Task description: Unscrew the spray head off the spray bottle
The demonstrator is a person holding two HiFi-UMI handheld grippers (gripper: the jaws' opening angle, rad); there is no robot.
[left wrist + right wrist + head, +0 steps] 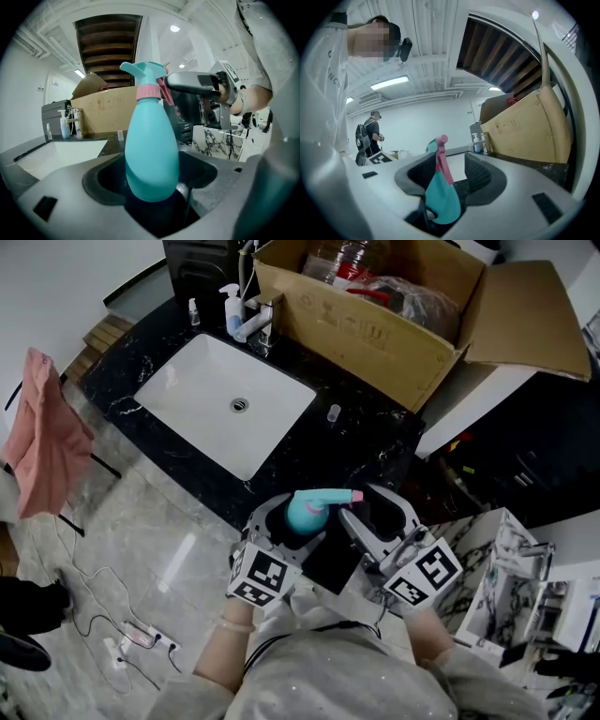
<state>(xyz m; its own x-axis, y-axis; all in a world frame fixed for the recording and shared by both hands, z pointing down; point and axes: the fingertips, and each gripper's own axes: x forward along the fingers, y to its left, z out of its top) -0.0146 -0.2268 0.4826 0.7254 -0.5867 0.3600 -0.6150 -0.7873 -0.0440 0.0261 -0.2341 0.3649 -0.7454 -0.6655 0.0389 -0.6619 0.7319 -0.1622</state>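
Left gripper clamped the teal spray bottle upright – its spray head pointed to 3 o'clock in the head view, between the right gripper's parted jaws – not squeezed.

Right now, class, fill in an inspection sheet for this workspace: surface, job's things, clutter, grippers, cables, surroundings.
Surface: black marble counter with a white sink.
Job's things: teal spray bottle upright and off the counter, spray head not yet off.
Clutter: open cardboard box, pump bottles by the tap, small clear cup.
Grippers: left gripper shut on the spray bottle; right gripper open, spray head between its jaws.
Cables: power strip and leads on the floor.
Surroundings: pink cloth hanging at left; a person far off.
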